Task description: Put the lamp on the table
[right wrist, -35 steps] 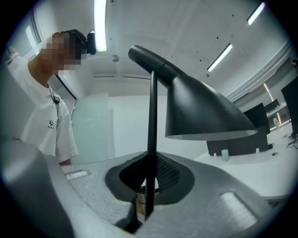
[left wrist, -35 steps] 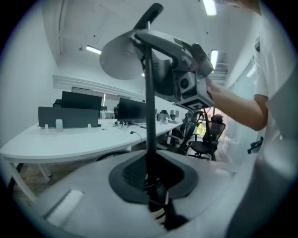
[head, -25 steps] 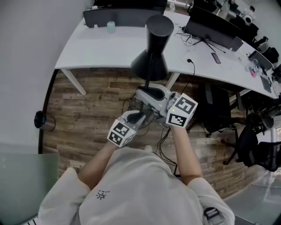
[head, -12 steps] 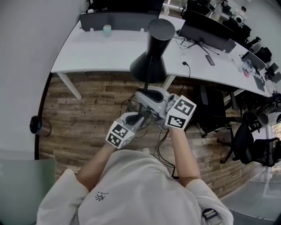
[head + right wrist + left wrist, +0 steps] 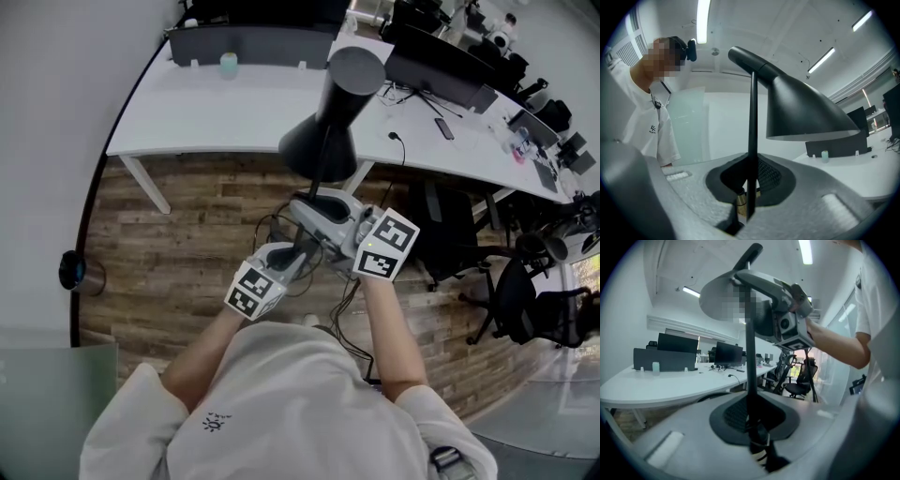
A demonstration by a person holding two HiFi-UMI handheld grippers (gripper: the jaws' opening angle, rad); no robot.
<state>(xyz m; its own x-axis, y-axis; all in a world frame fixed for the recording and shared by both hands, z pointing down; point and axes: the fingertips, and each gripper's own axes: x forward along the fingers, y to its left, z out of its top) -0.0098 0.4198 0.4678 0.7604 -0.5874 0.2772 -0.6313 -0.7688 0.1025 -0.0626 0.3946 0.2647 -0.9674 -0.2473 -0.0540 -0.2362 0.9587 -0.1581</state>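
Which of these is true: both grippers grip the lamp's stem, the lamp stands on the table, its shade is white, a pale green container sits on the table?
1. Both grippers grip the stem. True: left gripper and right gripper are each shut on the lamp by its thin stem.
2. The lamp stands on the table. False: it is held above the wooden floor, short of the white table.
3. Its shade is white. False: it is black.
4. A pale green container sits on the table. True: the container stands near its far edge.
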